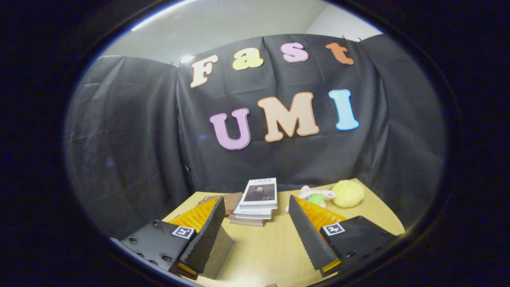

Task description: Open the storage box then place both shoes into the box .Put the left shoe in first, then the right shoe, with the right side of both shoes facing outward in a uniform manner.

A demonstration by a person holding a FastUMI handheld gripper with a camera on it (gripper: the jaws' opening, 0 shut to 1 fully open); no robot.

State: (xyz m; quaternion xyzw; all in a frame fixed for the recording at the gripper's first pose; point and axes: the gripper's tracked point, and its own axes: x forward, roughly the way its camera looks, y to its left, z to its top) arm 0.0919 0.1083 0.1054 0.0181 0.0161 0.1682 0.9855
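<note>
Gripper [255, 207] hanging above a light wooden table [275, 247], fingers spread wide apart, gripping nothing. Both fingers [205, 235] showing black ribbed pads on the inner faces, orange ribbed backing behind, black mounts with small square markers at the base. Bare tabletop lying between the fingers.

Stack of books [257, 201] sitting just beyond the fingertips, roughly centred between them, top book white with a dark portrait on its cover, lying flat. Brown book or flat cardboard piece [231, 199] sitting just beside the stack on the left, partly hidden behind the left finger; cannot tell exactly what it is.

Small plush toy [314, 196], pink and green, lying beyond the right finger, partly hidden by its orange back. Yellow round plush [348, 193] sitting just beside the toy, further right, near the table's far edge.

Black cloth wall [139, 151] hanging behind the table, pale ceiling showing above it.

Storage box and shoes: cannot tell where they are; gripper pointing at the books and toys at the far end of the table.
</note>
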